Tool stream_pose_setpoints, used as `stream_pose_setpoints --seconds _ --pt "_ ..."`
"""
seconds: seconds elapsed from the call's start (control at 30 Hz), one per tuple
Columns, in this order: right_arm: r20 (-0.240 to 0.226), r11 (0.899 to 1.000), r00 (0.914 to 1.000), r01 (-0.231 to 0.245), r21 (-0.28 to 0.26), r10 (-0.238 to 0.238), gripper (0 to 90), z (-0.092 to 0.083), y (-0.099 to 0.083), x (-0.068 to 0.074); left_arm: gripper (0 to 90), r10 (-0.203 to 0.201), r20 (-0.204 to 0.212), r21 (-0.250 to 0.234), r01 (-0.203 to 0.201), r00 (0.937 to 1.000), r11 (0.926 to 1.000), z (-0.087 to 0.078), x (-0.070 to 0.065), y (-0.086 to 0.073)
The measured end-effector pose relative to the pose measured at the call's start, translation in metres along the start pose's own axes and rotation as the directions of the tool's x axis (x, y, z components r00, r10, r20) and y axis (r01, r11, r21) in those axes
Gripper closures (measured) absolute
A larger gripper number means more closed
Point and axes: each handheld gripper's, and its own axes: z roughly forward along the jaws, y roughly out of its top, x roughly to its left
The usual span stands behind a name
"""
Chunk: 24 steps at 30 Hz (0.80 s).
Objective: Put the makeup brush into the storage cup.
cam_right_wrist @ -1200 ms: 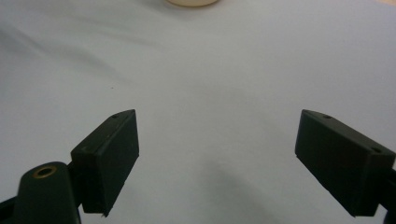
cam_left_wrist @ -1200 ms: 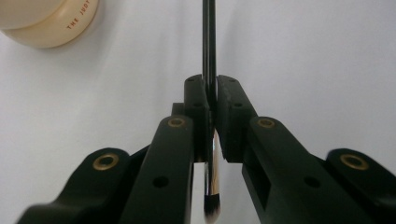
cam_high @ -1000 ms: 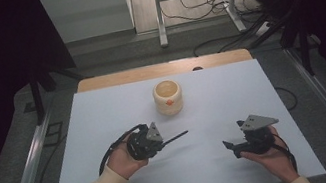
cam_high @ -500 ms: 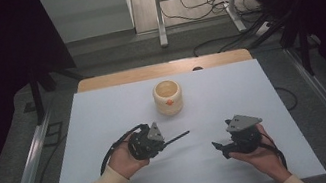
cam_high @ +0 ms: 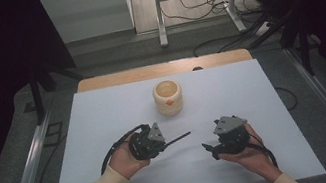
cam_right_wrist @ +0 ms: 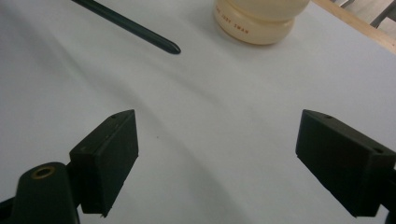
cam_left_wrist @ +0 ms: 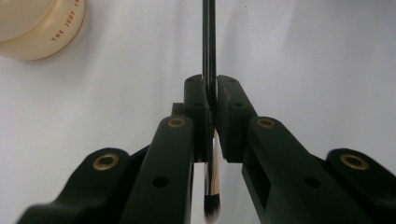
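Observation:
A thin black makeup brush (cam_high: 179,138) lies level in my left gripper (cam_high: 165,144), which is shut on it. In the left gripper view the pads clamp the brush (cam_left_wrist: 208,37) near its metal ferrule; the bristle tip sits between the jaws near the camera, and the handle points away. My right gripper (cam_high: 210,147) is to the right of it, low over the white sheet, jaws pointing left and open. The right gripper view shows its two pads (cam_right_wrist: 109,154) wide apart with nothing between them. The brush handle's end (cam_right_wrist: 135,30) lies ahead of them. A cream-coloured jar (cam_high: 168,97) stands behind both grippers.
The white sheet (cam_high: 94,118) covers the table, with a wooden strip (cam_high: 113,79) showing along the far edge. The jar (cam_right_wrist: 259,21) carries small printed lettering. A metal stand and cables are on the floor beyond the table.
My right gripper has moved left toward the middle of the table, closer to the brush handle's end. The left gripper and brush have stayed in place.

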Motion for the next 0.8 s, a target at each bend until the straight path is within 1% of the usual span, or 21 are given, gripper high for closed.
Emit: stream_pose_setpoints --seconds 0.33,0.63,0.8 --pt "-0.014 0.999 0.9992 0.037 -0.003 -0.037 13.4 0.011 0.015 0.012 83.6 0.000 0.005 0.001 0.000 1.0000 1.0000 0.001 0.000 0.000" --pt "-0.015 0.997 0.9972 0.073 0.005 -0.073 13.4 0.020 0.023 0.020 83.6 0.005 0.011 -0.003 -0.005 0.9999 1.0000 0.003 -0.003 0.005" --pt "-0.027 0.997 0.9969 0.075 0.001 -0.074 13.4 0.022 0.026 0.022 83.6 0.017 0.018 -0.002 -0.017 0.9997 0.9999 0.006 -0.005 0.008"
